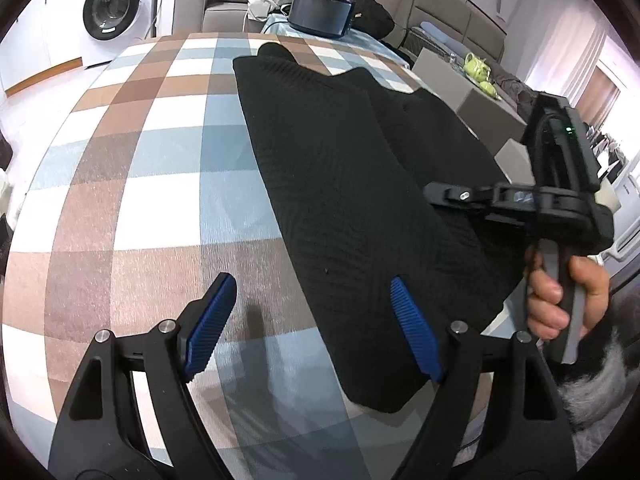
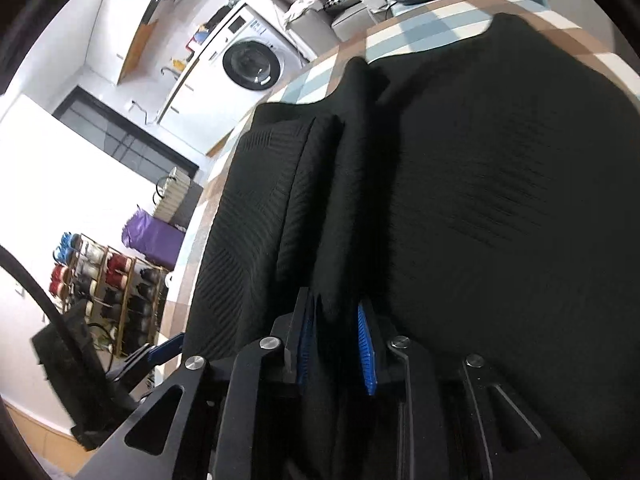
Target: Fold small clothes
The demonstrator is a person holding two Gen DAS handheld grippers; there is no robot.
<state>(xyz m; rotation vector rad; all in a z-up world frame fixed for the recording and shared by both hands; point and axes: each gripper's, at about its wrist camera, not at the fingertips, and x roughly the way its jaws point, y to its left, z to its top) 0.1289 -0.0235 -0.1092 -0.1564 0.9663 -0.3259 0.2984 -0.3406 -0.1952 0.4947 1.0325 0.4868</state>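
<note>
A black ribbed garment (image 1: 352,184) is laid lengthwise on the desk (image 1: 132,168), which is covered by a checked cloth of brown, blue and white squares; one long side is seen already doubled over, so a narrow strip is formed, and the fold is judged to be partly done. The left claw (image 1: 316,328) is held with its blue pads well apart above the near end, one pad over the bare cloth and the other over the fabric, with nothing gripped. The right claw (image 2: 338,340) is clamped together on a raised pleat of the garment at its near edge, as the right wrist view shows; in the left wrist view only its body and the hand (image 1: 560,292) on the handle can be seen. For the step in hand to be done well, the free near corner should be taken by the left claw at a level with the right one, so that both corners are lifted together and the edge is kept straight. The fabric should be carried over evenly and lowered squarely; a knit this thick is judged likely to sag or slip if only a thin pinch is taken.
</note>
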